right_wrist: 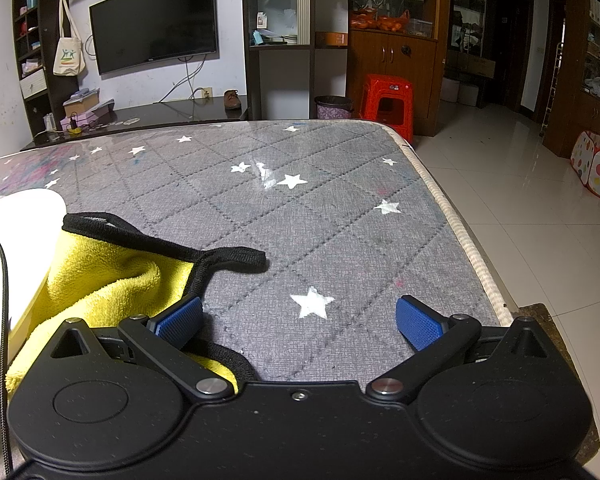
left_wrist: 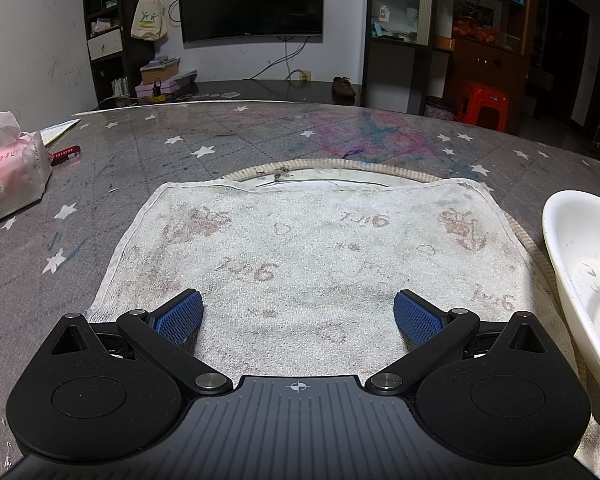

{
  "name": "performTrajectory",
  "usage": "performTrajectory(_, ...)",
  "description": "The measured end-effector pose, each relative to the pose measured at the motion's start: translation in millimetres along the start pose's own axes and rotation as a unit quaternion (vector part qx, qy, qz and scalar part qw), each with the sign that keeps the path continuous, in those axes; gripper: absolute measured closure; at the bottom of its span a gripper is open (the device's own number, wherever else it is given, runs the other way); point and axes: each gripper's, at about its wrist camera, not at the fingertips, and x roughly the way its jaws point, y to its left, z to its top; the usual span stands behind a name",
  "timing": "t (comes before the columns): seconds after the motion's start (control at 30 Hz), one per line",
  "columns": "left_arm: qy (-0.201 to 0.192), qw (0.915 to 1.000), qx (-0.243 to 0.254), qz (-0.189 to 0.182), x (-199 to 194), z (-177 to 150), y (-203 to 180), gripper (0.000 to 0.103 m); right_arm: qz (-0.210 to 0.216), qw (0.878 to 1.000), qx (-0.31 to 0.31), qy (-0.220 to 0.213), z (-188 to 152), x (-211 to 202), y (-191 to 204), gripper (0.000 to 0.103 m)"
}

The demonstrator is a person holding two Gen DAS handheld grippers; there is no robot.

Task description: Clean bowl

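Left hand-held gripper (left_wrist: 298,316) hangs wide open and empty over a stained white towel (left_wrist: 300,256) on the counter (left_wrist: 148,160). Beside the towel's right edge sits the white bowl (left_wrist: 580,280), touching a yellow cloth (right_wrist: 100,280). Right hand-held gripper (right_wrist: 300,322) gapes equally wide, holding nothing, near the counter's right edge.

The white towel (left_wrist: 300,256) carries a faded reddish print, and a mark that looks like "Tu6" shows on it in several places, though it is too washed out to be sure. The pink tissue pack (left_wrist: 8,172) at the table's left edge bears a label with Latin letters along its side, perhaps "XIANG YUN", and other small print too blurred to make out. A red pen (left_wrist: 65,155) beside it has a white strip of digits that cannot be read. The hanging tote bag (left_wrist: 149,20) shows a coloured logo of figures with unreadable lettering beneath.
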Motion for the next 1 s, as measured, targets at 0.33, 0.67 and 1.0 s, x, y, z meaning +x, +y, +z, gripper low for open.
performTrajectory(0.33, 0.0, 1.0, 0.0, 0.0, -0.2, -0.4, 0.0, 0.0, 0.0, 1.0, 0.0, 0.0, 0.0, -0.1, -0.2, 0.0)
performTrajectory(0.67, 0.0, 1.0, 0.0, 0.0, -1.0, -1.0, -0.3, 0.0, 0.0, 1.0, 0.0, 0.0, 0.0, 0.0, 0.3, 0.0)
performTrajectory(1.0, 0.0, 1.0, 0.0, 0.0, -0.4, 0.0, -0.2, 0.0, 0.0, 1.0, 0.0, 0.0, 0.0, -0.1, -0.1, 0.0)
